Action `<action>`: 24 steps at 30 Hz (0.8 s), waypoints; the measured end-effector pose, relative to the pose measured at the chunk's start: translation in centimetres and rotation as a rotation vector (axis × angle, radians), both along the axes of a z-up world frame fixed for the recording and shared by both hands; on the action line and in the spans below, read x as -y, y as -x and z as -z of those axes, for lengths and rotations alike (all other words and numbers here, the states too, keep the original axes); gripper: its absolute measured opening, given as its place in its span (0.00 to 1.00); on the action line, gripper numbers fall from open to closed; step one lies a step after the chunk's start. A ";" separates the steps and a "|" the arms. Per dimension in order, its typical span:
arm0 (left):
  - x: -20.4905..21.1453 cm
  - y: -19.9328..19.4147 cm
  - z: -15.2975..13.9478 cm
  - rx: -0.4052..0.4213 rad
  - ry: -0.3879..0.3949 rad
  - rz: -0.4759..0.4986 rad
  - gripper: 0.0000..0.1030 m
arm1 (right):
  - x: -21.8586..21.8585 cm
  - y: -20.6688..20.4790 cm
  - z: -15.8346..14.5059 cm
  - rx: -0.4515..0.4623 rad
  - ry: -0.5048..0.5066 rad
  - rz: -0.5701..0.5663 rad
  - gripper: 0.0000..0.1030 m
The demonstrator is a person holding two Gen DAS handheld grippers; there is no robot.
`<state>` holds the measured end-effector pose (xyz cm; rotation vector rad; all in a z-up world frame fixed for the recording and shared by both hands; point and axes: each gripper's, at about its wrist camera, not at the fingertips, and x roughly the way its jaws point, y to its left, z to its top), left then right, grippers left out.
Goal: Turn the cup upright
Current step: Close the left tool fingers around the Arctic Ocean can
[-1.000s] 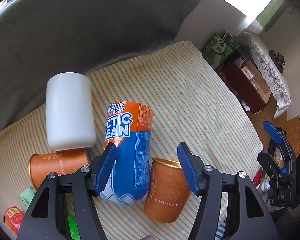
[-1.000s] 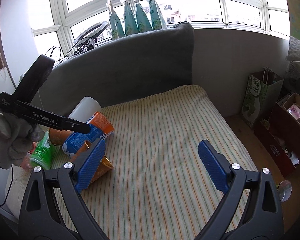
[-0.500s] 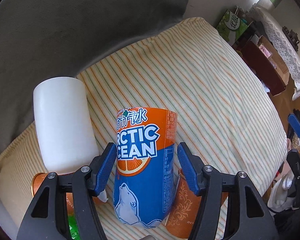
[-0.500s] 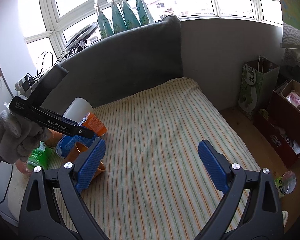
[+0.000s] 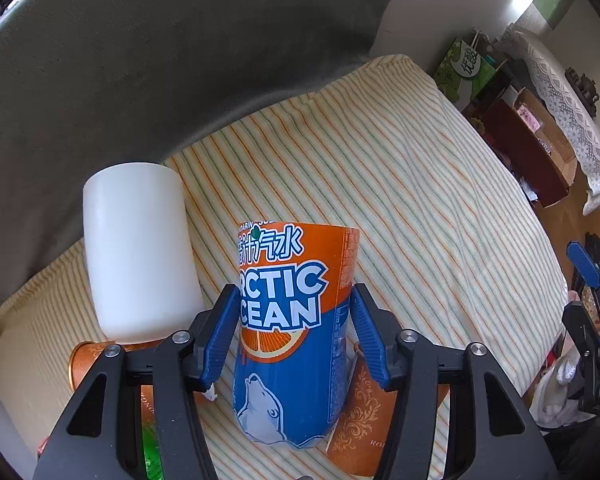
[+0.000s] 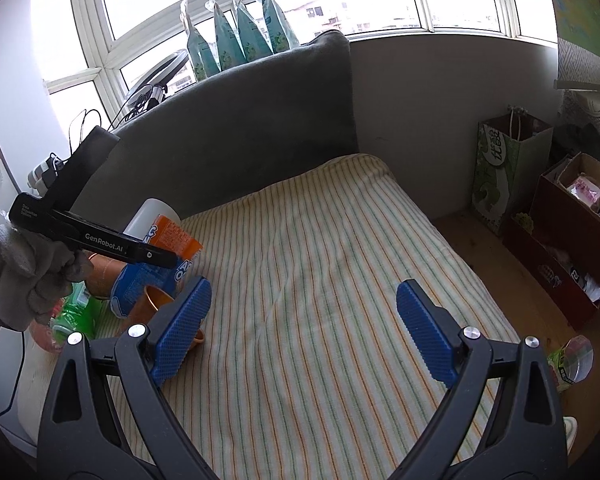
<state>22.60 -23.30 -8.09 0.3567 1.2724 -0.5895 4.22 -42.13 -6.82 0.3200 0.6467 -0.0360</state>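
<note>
A blue and orange "Arctic Ocean" cup [image 5: 292,332] lies on its side on the striped cushion [image 5: 400,200]. My left gripper [image 5: 294,332] straddles it, both blue pads touching its sides. It also shows in the right wrist view [image 6: 156,264], under the left gripper's body [image 6: 96,240]. My right gripper [image 6: 300,332] is open and empty above the bare cushion [image 6: 340,280], to the right of the cups.
A white cup [image 5: 138,252] lies left of the Arctic Ocean cup. One copper paper cup [image 5: 368,416] lies at its right, another [image 5: 100,364] at its left. A green bottle [image 6: 74,314] lies at the cushion's left edge. The grey sofa back [image 5: 180,60] stands behind. Boxes and bags [image 6: 572,232] stand on the floor at right.
My left gripper has moved forward over the Arctic Ocean cup and its pads have closed in onto the cup's sides. The right gripper has stayed open over the cushion.
</note>
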 end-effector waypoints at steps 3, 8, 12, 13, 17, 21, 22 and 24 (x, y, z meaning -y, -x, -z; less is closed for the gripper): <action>-0.3 0.1 -0.5 0.021 0.002 0.000 0.54 | -0.1 0.0 0.0 0.002 0.000 -0.003 0.93; 0.2 -0.6 0.8 -0.007 -0.008 -0.016 0.53 | -0.4 0.2 -0.2 0.009 -0.001 -0.006 0.93; 1.4 -0.6 2.0 -0.016 -0.043 -0.008 0.58 | -0.1 0.4 -0.1 0.010 -0.005 0.002 0.93; 1.6 -0.5 2.0 -0.014 -0.053 -0.002 0.59 | 0.1 0.4 -0.1 0.009 -0.008 0.007 0.93; 1.6 -0.2 3.3 -0.095 -0.084 0.019 0.63 | 1.0 0.3 0.1 0.008 -0.028 0.028 0.93; 1.3 0.5 3.9 -0.076 -0.095 0.017 0.59 | 1.2 0.2 0.2 0.008 -0.036 0.030 0.93; 1.1 0.4 3.6 -0.075 -0.080 0.004 0.58 | 1.1 0.2 0.2 0.007 -0.036 0.028 0.93; 0.9 0.5 2.7 -0.055 -0.071 -0.002 0.58 | 0.8 0.3 0.3 0.007 -0.032 0.020 0.93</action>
